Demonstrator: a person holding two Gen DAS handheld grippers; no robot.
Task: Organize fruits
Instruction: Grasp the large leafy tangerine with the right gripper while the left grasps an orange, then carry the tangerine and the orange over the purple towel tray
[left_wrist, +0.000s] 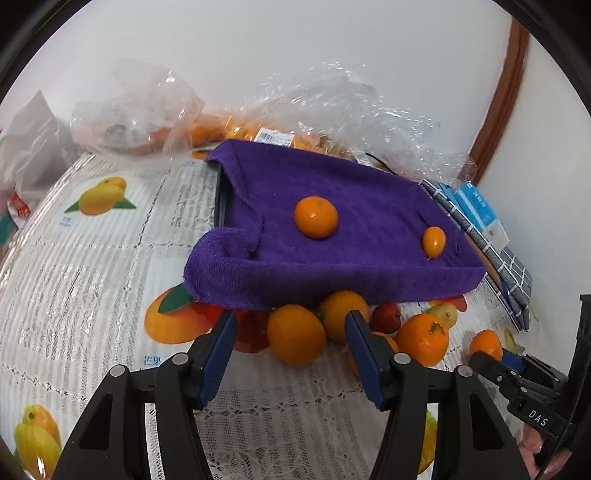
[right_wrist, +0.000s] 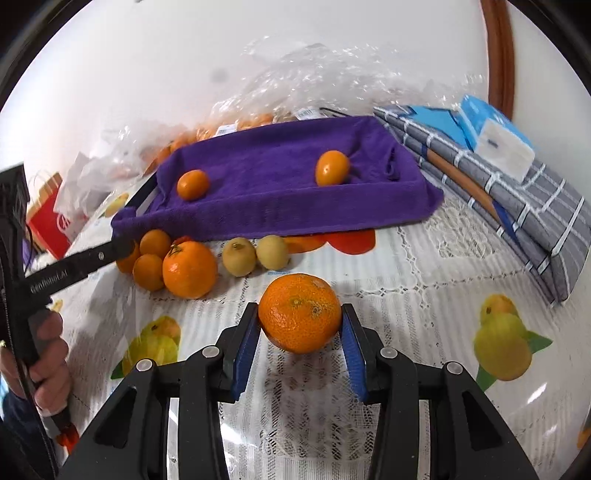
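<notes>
Purple, fuzzy towel (right_wrist: 280, 173) lined a shallow tray and held a round orange (right_wrist: 192, 184) and a smaller oval one (right_wrist: 332, 168). On the lace-covered desk (right_wrist: 424, 280) before it lay a cluster of smooth oranges (right_wrist: 189, 269). The right tongs (right_wrist: 300, 332) were clamped on a dimpled tangerine (right_wrist: 300, 313) just in front of the tray. The left tongs (left_wrist: 291, 354) stood apart, empty, over the cluster.
</notes>
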